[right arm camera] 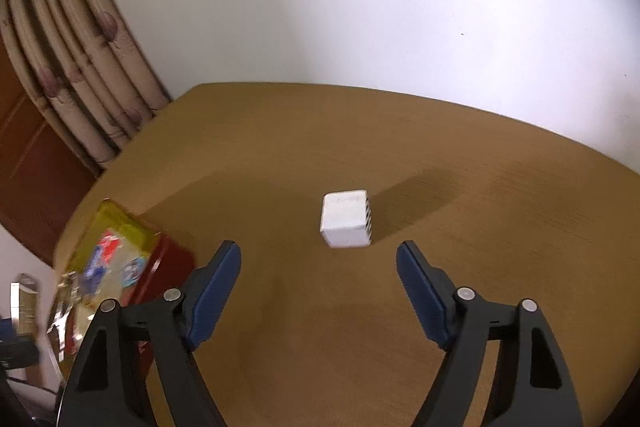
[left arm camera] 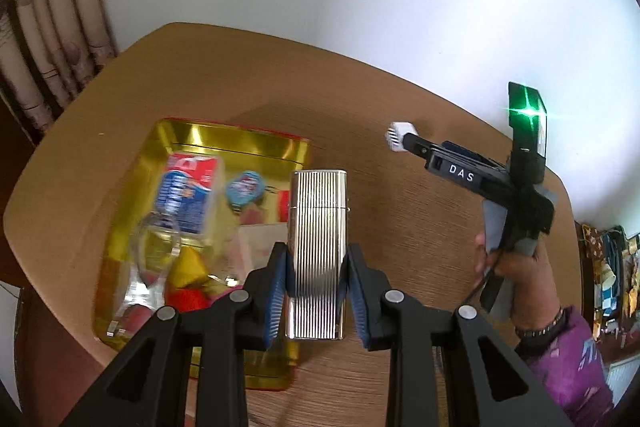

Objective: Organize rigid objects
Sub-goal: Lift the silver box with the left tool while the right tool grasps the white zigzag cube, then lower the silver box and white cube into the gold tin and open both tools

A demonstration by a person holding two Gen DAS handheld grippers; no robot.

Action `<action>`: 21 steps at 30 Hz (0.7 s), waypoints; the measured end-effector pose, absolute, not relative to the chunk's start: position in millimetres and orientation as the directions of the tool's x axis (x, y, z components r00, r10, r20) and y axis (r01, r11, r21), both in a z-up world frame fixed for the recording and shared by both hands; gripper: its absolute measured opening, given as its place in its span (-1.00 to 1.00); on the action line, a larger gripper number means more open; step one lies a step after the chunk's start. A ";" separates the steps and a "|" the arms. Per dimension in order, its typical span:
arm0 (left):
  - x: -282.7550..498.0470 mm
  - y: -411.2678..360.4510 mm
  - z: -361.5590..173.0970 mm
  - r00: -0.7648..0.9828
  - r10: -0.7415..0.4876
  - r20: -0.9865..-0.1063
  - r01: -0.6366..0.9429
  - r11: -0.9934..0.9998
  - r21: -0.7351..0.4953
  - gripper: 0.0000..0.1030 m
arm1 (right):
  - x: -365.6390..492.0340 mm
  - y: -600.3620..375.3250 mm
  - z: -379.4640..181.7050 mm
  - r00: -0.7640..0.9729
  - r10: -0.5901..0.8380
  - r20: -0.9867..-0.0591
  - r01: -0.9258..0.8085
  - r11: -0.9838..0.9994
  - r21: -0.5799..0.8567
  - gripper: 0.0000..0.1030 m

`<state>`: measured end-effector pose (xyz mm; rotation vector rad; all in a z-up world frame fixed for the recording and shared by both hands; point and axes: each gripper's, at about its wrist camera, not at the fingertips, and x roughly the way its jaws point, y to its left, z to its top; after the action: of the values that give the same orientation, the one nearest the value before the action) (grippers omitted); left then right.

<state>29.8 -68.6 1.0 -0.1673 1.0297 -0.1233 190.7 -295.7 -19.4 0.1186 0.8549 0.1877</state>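
My left gripper (left arm camera: 316, 255) is shut on a silver ribbed metal case (left arm camera: 318, 211), held upright over the right edge of a gold tin tray (left arm camera: 224, 135). In the tray lie a blue, red and white pack (left arm camera: 188, 191), a round blue cap (left arm camera: 245, 187), a clear glass piece (left arm camera: 156, 243) and a yellow item (left arm camera: 188, 267). A small white cube (right arm camera: 347, 219) with a dark-slotted side rests on the wooden table (right arm camera: 480, 227). My right gripper (right arm camera: 319, 255) stands open just short of the cube, with nothing between its fingers. In the left wrist view the right gripper (left arm camera: 412, 141) points at the white cube (left arm camera: 398, 135).
A person's hand (left arm camera: 516, 259) in a purple sleeve (left arm camera: 568, 355) holds the right gripper. The tin tray (right arm camera: 120, 227) sits at the table's left, red on its outside. A patterned curtain (right arm camera: 80, 67) hangs behind the table's left corner, beside a white wall.
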 end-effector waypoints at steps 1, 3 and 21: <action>29.7 -66.2 4.4 0.511 -0.177 -0.841 0.015 0.980 -0.197 -0.43 | 195.0 -293.2 -21.6 0.638 0.197 -0.744 -0.115 0.980 0.162 0.49; 38.6 -60.1 7.2 0.511 -0.171 -0.842 0.002 0.980 -0.198 -0.43 | 205.3 -289.5 -27.6 0.623 0.179 -0.761 -0.110 0.984 0.142 0.24; 35.0 -1.5 12.0 0.518 -0.079 -0.852 -0.079 0.987 -0.140 -0.43 | 158.8 -271.0 2.4 0.625 0.322 -0.712 -0.195 0.947 0.257 -0.44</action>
<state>35.0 -1.5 12.0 -0.1687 1.0277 0.0002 158.8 -271.0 2.4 0.1609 0.8464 0.2978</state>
